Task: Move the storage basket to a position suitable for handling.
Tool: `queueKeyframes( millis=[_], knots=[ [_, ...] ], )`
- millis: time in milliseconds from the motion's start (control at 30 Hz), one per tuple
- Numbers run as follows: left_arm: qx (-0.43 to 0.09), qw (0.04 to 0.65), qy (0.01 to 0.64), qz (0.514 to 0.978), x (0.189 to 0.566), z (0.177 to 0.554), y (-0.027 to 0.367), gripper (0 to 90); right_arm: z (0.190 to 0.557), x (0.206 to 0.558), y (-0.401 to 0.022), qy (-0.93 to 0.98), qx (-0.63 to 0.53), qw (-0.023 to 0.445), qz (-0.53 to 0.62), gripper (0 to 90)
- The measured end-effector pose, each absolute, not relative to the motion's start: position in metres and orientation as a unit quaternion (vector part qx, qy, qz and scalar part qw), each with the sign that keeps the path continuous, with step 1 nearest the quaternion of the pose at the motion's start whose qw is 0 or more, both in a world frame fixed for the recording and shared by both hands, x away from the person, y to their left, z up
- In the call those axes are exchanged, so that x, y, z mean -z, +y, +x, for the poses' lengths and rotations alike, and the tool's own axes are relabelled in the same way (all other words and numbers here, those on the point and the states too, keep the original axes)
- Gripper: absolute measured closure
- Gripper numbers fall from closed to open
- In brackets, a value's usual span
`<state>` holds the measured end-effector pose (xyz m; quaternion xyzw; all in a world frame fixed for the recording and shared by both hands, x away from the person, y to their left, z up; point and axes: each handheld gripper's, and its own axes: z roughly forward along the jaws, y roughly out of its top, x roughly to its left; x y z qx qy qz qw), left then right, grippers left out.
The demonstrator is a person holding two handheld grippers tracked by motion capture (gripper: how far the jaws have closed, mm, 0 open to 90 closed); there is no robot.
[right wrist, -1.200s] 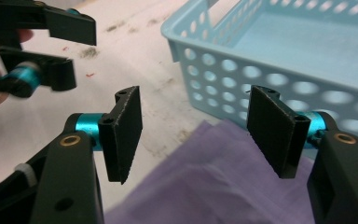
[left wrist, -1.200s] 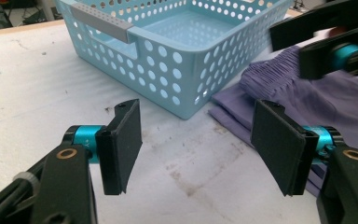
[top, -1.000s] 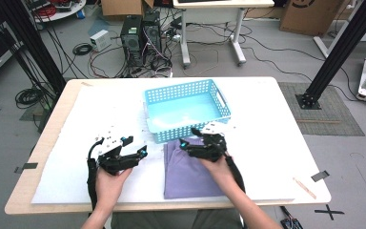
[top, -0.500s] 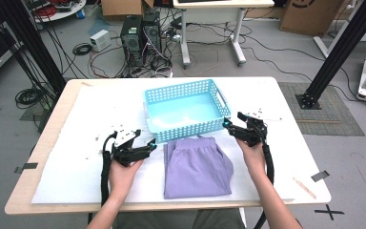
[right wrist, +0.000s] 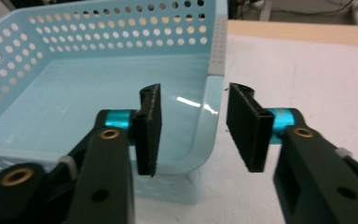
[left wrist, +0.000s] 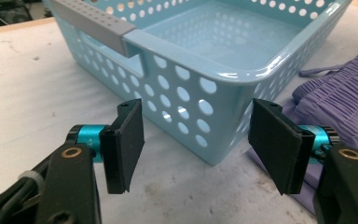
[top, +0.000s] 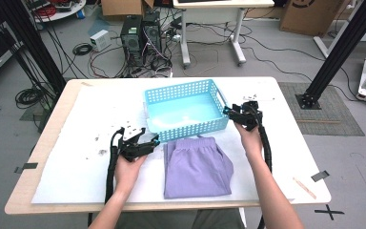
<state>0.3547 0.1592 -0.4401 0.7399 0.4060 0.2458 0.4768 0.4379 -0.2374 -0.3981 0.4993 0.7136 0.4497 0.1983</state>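
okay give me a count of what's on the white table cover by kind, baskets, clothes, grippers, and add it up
Light blue perforated basket: 1
Folded purple garment: 1
Handheld grippers: 2, the left gripper by the basket's near left corner and the right gripper with its jaws either side of the basket's right rim
Total: 4

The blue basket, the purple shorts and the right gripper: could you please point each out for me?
blue basket [top: 187,130], high view, near perforated wall.
purple shorts [top: 196,167], high view, middle of the folded fabric.
right gripper [right wrist: 192,130], right gripper view, midway between the fingertips, over the basket's rim.
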Motion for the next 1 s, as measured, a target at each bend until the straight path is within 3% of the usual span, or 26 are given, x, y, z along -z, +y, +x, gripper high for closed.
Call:
queueKeyframes(
  millis=[67, 167, 367, 467, 567, 733, 867, 1000],
  knots=[
    [-0.251, 0.473, 0.395, 0.746, 0.442, 0.356, 0.156, 44.2, 0.437, 0.399, -0.237, 0.726, -0.433, 0.197, 0.497, 68.3],
    [-0.252, 0.475, 0.39, 0.748, 0.444, 0.359, 0.154, 48.8, 0.433, 0.398, -0.239, 0.729, -0.436, 0.189, 0.493, 70.8],
    [-0.251, 0.467, 0.394, 0.75, 0.441, 0.366, 0.155, 46.5, 0.422, 0.396, -0.236, 0.738, -0.426, 0.206, 0.481, 70.3],
    [-0.25, 0.47, 0.393, 0.749, 0.442, 0.369, 0.158, 44.8, 0.415, 0.397, -0.238, 0.736, -0.445, 0.198, 0.471, 62.6],
    [-0.252, 0.47, 0.397, 0.747, 0.441, 0.369, 0.16, 40.1, 0.408, 0.398, -0.242, 0.727, -0.472, 0.207, 0.453, 45.2],
    [-0.247, 0.475, 0.397, 0.745, 0.441, 0.369, 0.164, 36.2, 0.4, 0.408, -0.255, 0.749, -0.477, 0.208, 0.411, 34.6],
    [-0.245, 0.486, 0.392, 0.742, 0.441, 0.369, 0.164, 35.9, 0.401, 0.416, -0.254, 0.763, -0.461, 0.203, 0.405, 33.8],
    [-0.242, 0.496, 0.386, 0.739, 0.44, 0.37, 0.164, 35.9, 0.405, 0.422, -0.244, 0.782, -0.448, 0.213, 0.376, 40.9]
  ],
)
